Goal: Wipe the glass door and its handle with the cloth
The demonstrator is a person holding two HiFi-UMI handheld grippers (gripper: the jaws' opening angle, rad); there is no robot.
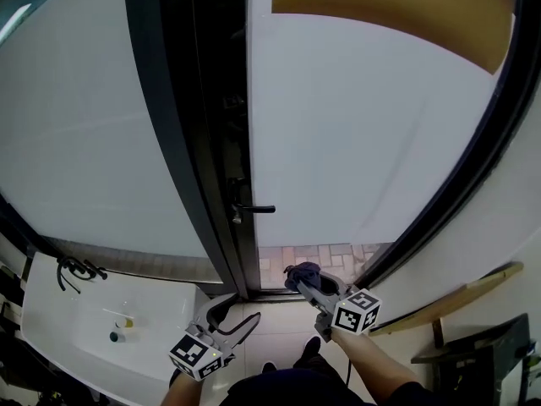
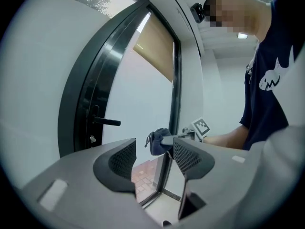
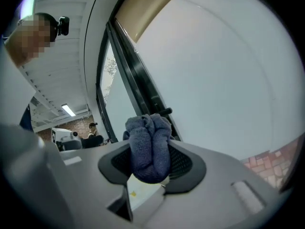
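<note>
Now, w/ right gripper [image 1: 306,282] clamped on cloth [image 3: 148,144] & left gripper [image 2: 155,150] agape, empty, press it flat on glass door [image 1: 363,125], then handle [image 1: 254,209].

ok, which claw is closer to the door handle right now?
Right, probably. The right claw, shut on the cloth, sits below and right of the door handle; the left claw, open and empty, hangs lower, further back.

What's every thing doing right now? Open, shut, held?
right gripper: shut on the cloth.
cloth: bunched up, held off the door.
left gripper: open, empty.
door handle: level, nothing touching it.
glass door: untouched; open or shut, cannot tell.
</note>
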